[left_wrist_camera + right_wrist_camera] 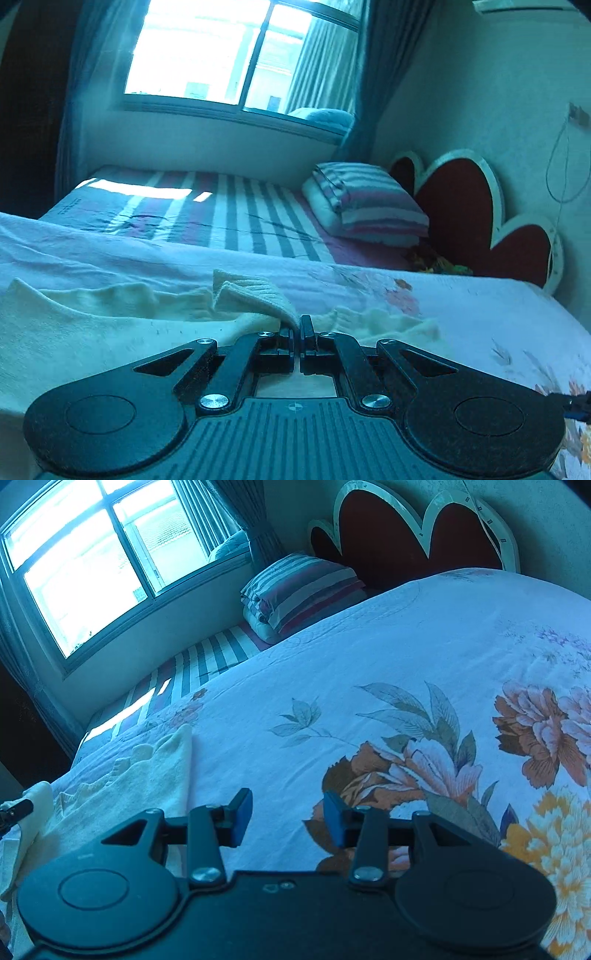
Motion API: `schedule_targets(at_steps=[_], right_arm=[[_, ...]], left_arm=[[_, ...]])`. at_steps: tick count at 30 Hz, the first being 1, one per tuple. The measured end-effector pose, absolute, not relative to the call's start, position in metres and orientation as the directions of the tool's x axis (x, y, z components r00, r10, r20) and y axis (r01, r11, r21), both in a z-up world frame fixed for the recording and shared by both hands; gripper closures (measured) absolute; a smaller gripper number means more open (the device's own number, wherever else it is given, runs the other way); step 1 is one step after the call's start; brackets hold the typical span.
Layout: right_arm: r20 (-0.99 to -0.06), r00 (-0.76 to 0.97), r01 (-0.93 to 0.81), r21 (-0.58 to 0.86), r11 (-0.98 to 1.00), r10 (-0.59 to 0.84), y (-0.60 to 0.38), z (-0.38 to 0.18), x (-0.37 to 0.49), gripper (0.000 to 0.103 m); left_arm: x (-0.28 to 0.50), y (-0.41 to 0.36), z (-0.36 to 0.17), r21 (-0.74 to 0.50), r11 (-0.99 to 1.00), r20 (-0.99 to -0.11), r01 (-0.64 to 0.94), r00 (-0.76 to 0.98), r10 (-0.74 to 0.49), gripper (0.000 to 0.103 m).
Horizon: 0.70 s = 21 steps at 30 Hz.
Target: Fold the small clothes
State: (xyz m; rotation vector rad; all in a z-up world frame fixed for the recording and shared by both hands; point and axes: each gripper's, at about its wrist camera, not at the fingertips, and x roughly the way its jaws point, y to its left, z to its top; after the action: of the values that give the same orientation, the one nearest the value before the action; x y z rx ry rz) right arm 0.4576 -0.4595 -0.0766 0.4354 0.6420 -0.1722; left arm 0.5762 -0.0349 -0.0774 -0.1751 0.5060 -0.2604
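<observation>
A cream knitted garment (74,325) lies spread on the floral bedspread (480,317). My left gripper (299,325) is shut on a ribbed edge (255,291) of it and holds that edge lifted and folded over the rest. In the right wrist view the same garment (147,775) lies at the left, and the left gripper's tip (14,808) shows at the far left edge pinching cloth. My right gripper (288,819) is open and empty, hovering over the bedspread (369,657) to the right of the garment.
A striped pillow (365,203) rests on a striped sheet (221,206) beyond the bedspread, against a red heart-shaped headboard (461,199). A window (229,55) with curtains is behind. The pillow (306,590) and headboard (388,535) also show in the right wrist view.
</observation>
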Motion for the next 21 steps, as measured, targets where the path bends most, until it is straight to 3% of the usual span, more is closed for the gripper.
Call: schedule_targets(at_steps=[11,12,13,14,15,19,21], right_arm=[[-0.611,0.791,0.297,0.371,0.880,-0.009,-0.507,-0.080,0.464,0.059],[-0.611,0.792,0.296,0.375,0.878,-0.007,-0.508,-0.079,0.464,0.059],[-0.608,0.794,0.293,0.377,0.879,-0.003,-0.508,-0.078,0.464,0.059],[-0.604,0.797,0.288,0.380,0.879,0.001,-0.507,-0.077,0.464,0.058],[-0.597,0.802,0.277,0.388,0.879,0.011,-0.504,-0.076,0.465,0.057],[-0.562,0.822,0.180,0.420,0.890,0.098,-0.474,-0.071,0.474,0.060],[-0.550,0.819,0.117,0.444,0.889,0.167,-0.452,-0.072,0.481,0.063]], left_arm=[[0.563,-0.155,-0.092,-0.136,0.916,-0.559,0.377,0.734,-0.385,0.100],[0.559,-0.159,-0.092,-0.133,0.914,-0.565,0.383,0.728,-0.387,0.082],[0.551,-0.158,-0.089,-0.146,0.905,-0.545,0.400,0.731,-0.411,0.047],[0.544,-0.151,-0.086,-0.159,0.905,-0.514,0.395,0.749,-0.417,0.032],[0.534,-0.142,-0.081,-0.154,0.913,-0.483,0.377,0.777,-0.402,0.026],[0.517,-0.072,-0.082,-0.130,0.955,-0.461,0.267,0.837,-0.296,0.026],[0.507,-0.027,-0.091,-0.081,0.984,-0.486,0.157,0.856,-0.177,0.026]])
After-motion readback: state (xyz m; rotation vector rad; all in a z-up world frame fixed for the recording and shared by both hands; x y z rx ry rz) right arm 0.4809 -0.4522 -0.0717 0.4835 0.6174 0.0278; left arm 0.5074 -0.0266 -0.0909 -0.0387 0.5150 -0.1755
